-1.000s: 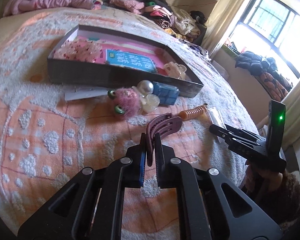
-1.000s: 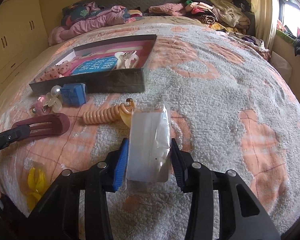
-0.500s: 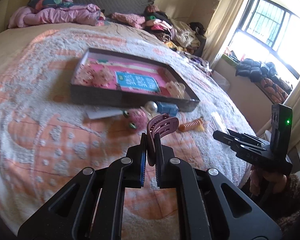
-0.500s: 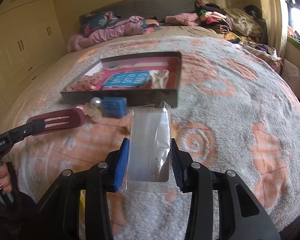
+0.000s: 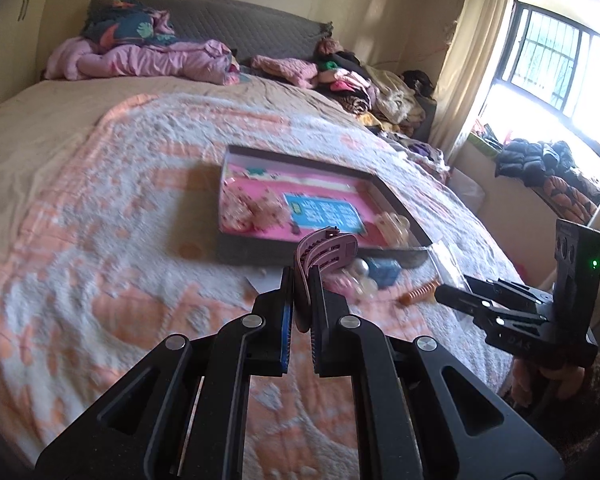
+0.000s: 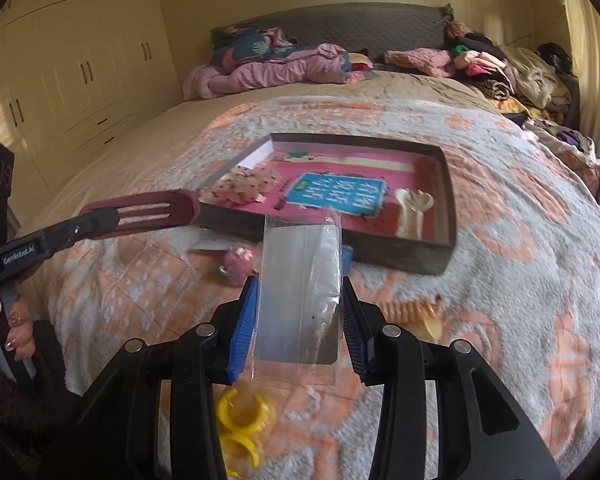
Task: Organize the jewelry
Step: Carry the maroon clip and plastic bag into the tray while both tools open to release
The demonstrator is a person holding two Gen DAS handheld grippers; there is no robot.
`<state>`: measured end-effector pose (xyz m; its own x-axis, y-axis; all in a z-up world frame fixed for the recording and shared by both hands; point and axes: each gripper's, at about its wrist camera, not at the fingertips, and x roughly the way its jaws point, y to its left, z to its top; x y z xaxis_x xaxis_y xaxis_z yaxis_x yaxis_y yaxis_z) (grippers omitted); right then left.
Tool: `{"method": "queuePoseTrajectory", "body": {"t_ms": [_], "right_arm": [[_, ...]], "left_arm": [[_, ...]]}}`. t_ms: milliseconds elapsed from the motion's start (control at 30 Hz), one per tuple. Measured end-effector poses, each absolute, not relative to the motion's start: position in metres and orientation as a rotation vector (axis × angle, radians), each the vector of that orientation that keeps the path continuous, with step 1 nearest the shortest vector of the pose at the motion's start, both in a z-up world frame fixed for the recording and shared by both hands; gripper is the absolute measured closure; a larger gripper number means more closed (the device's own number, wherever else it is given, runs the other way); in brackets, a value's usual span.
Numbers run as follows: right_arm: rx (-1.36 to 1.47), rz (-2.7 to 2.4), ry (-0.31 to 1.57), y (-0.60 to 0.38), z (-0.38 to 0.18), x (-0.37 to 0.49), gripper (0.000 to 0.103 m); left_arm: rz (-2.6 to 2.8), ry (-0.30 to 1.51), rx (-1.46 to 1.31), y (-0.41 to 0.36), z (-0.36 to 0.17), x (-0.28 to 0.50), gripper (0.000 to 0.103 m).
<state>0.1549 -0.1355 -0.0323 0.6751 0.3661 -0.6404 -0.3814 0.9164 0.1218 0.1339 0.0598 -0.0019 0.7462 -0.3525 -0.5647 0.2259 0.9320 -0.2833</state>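
Bedroom light falls on a blanket in peach and white, where a dark tray lies at 12 o'clock of both grippers. Left gripper is clamped on a maroon clip (teeth curving up) above the blanket. Right gripper pinches a clear packet by its sides. Yellow rings lie at 6 o'clock, an orange coil at 3 o'clock of the packet.

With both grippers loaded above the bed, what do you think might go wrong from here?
1. The left gripper pinches only the end of the maroon slotted hair clip; it may pivot or slip out.
2. The clear plastic sleeve in the right gripper is floppy and could snag the dark box's rim.
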Motion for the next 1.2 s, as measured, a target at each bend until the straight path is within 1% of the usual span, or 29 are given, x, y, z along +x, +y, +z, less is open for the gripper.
{"method": "queuePoseTrajectory", "body": {"t_ms": [300,533,867,1200], "right_arm": [[-0.012,0.434,0.693,-0.119,-0.02,0.182,0.065],[-0.001,0.399,0.672,-0.125,-0.012,0.209,0.064],[0.008,0.322,0.657,-0.148,-0.005,0.247,0.064],[0.01,0.231,0.689,-0.171,-0.016,0.283,0.064]], "left_arm": [[-0.292,0.603,-0.178,0.071,0.016,0.157,0.1],[-0.298,0.588,-0.172,0.063,0.022,0.189,0.1],[-0.335,0.636,-0.172,0.033,0.006,0.242,0.1],[-0.399,0.705,-0.139,0.0,-0.019,0.273,0.1]]}}
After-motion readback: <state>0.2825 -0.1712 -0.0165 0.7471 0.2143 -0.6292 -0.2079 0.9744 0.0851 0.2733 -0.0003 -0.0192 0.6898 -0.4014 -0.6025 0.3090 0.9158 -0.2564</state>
